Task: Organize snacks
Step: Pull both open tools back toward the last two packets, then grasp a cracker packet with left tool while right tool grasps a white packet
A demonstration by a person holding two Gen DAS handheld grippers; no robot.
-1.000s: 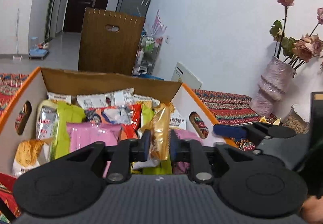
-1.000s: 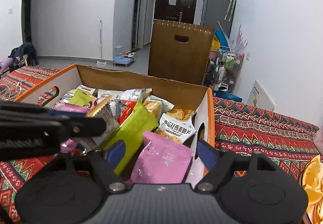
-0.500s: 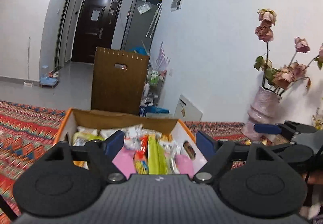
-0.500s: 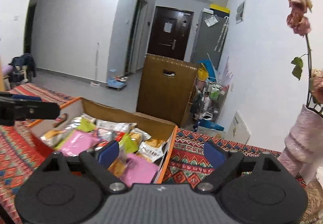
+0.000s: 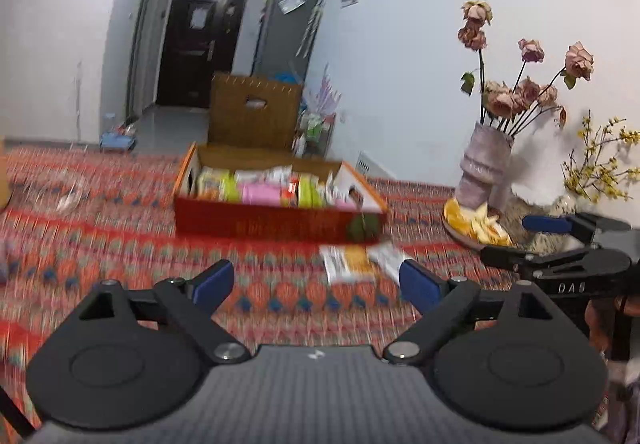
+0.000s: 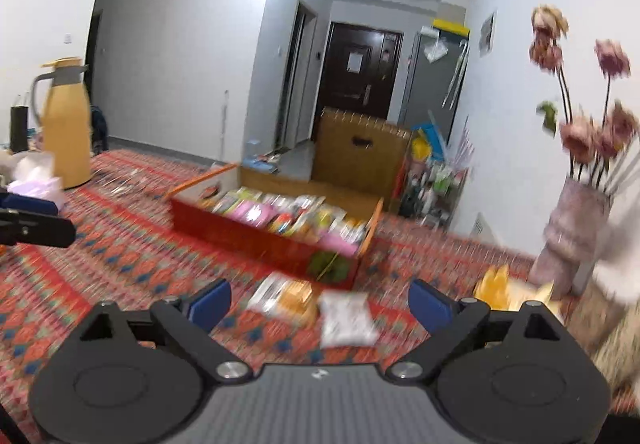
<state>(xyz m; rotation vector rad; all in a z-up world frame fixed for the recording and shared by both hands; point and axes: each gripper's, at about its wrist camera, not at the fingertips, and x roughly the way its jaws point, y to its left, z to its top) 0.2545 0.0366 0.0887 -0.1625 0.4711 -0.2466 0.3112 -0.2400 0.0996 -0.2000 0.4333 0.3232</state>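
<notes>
looking through the left wrist view, the left hand-held gripper (image 5: 316, 284) hangs above the worktop (image 5: 100, 244) with its two blue pads spread wide and nothing between them, so it is released. the snack box (image 5: 276, 219) stands further away on the patterned cloth, its top open and many packets packed upright inside, probably so that each one can be seen and more can fit. two loose snack packets (image 5: 360, 262) lie flat on the cloth just in front of the box, near its right corner; i judge they are the ones not yet sorted. to the right a vase with dried flowers (image 5: 486, 163) stands beside a plate of orange slices (image 5: 476, 226), well apart from the box. the right hand-held gripper (image 5: 560, 244) shows at the right edge, and from this side view i cannot tell its opening.

in the right wrist view, the right hand-held gripper (image 6: 318, 302) is also released, pads far apart and empty. it points down toward the two loose packets, an orange one (image 6: 288, 296) and a white one (image 6: 346, 318), which lie side by side before the red front wall of the box (image 6: 256, 240). the open pads suit a coming grasp, i think, and the white packet is the nearer one. a yellow thermos (image 6: 66, 123) stands far left. the picture is blurred, so the packet print cannot be read.
</notes>
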